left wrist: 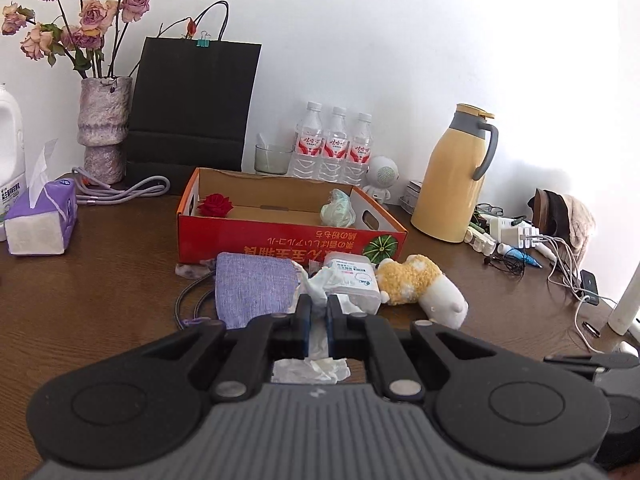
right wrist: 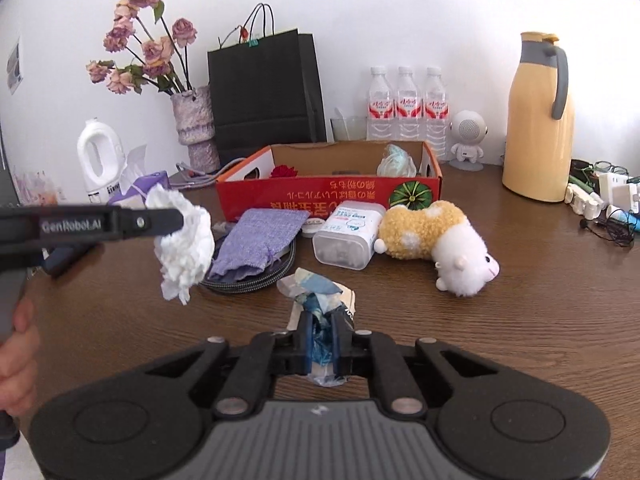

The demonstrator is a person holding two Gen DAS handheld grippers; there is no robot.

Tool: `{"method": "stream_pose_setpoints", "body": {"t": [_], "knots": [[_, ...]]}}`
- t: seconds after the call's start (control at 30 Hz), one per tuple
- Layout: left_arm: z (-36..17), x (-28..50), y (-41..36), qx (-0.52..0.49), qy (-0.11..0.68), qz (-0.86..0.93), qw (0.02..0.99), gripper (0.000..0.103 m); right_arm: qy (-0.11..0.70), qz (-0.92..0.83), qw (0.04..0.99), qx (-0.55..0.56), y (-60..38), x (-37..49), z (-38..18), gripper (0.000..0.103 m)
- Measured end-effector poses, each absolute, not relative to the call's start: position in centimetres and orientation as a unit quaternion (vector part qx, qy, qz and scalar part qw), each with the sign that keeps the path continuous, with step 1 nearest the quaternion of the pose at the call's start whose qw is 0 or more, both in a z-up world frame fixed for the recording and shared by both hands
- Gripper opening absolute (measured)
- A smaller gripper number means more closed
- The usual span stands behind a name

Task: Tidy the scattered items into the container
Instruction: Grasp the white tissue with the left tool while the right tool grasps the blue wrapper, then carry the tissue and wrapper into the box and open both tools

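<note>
The container is a red cardboard box (left wrist: 280, 236) (right wrist: 320, 196) at the table's middle; inside lie a red fabric rose (left wrist: 216, 205) and a pale green crumpled item (left wrist: 339, 209). My left gripper (left wrist: 319, 312) is shut on a crumpled white tissue (left wrist: 320, 284) (right wrist: 182, 236), held above the table left of the box. My right gripper (right wrist: 322, 330) is shut on a crumpled blue-and-clear plastic wrapper (right wrist: 316, 292) just above the tabletop. In front of the box lie a purple cloth pouch (right wrist: 258, 236), a clear plastic wipes case (right wrist: 348, 234) and a yellow-white plush toy (right wrist: 436, 240).
Behind the box stand a vase of dried roses (right wrist: 196, 128), a black paper bag (right wrist: 264, 92), three water bottles (right wrist: 406, 104), a small white robot speaker (right wrist: 468, 140) and a yellow thermos jug (right wrist: 538, 120). A tissue pack (left wrist: 40, 216) sits left; chargers and cables (left wrist: 532, 240) lie right.
</note>
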State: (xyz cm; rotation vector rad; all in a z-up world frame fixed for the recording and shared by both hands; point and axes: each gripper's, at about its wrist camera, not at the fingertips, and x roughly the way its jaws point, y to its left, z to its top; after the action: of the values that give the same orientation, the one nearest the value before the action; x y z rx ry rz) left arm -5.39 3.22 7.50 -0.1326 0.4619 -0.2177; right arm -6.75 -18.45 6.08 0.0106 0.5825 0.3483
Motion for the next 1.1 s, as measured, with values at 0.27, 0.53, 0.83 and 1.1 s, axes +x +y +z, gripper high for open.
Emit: {"method": "stream_pose_setpoints", "body": {"t": [0.27, 0.53, 0.83, 1.1], "knots": [[7.1, -4.7, 3.3, -0.062, 0.233, -0.11, 0.964, 0.008, 0.269, 0.171, 0.948, 0.009, -18.4, -4.7, 7.6, 0.008], [15.6, 8.4, 4.9, -0.068, 0.161, -0.094, 0.98, 0.008, 0.197, 0.189, 0.962, -0.006, -16.0, 7.8, 16.0, 0.008], [19.9, 21.0, 5.1, -0.03, 0.145, -0.044, 0.988, 0.008, 0.152, 0.18, 0.971, -0.026, -13.8, 19.7, 23.3, 0.009], [13.1, 35.8, 4.6, -0.045, 0.377, -0.067, 0.923, 0.008, 0.377, 0.202, 0.903, -0.042, -11.2, 35.9, 16.5, 0.009]]}}
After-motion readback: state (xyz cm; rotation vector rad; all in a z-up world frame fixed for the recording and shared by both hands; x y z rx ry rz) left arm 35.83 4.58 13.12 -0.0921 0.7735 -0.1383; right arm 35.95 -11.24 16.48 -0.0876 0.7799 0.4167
